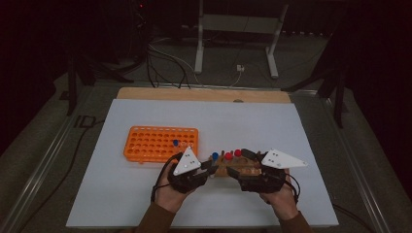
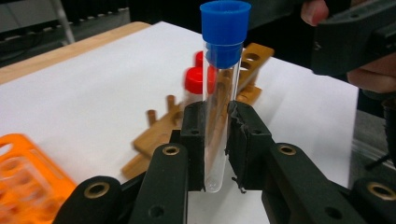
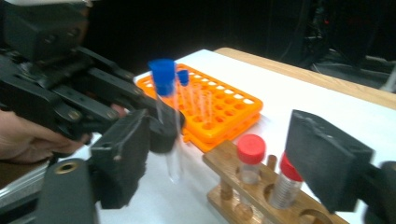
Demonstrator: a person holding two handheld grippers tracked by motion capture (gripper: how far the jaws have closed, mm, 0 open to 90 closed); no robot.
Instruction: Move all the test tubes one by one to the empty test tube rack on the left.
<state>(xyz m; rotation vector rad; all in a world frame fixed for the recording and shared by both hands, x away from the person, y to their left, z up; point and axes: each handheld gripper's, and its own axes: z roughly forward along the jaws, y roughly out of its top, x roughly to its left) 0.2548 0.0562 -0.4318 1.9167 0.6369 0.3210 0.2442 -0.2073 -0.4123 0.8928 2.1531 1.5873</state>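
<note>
A clear test tube with a blue cap [image 2: 219, 93] stands upright between the pads of my left gripper [image 2: 215, 121], which is shut on its lower half. In the right gripper view the same tube [image 3: 164, 93] hangs just left of a wooden rack [image 3: 233, 186] holding two red-capped tubes [image 3: 251, 156]. My right gripper [image 3: 224, 154] is open, its pads wide apart on either side of the wooden rack and pressing on nothing. From above, both grippers [image 1: 209, 167] [image 1: 240, 164] meet at the wooden rack [image 1: 226, 169] near the table's front.
An orange tube rack [image 1: 160, 143] lies left of the wooden one, with a blue-capped tube [image 1: 176, 143] standing in it. The white sheet [image 1: 243, 121] covers the table, with a wooden edge [image 1: 204, 93] at the back. Cables and a stand's legs sit on the floor beyond.
</note>
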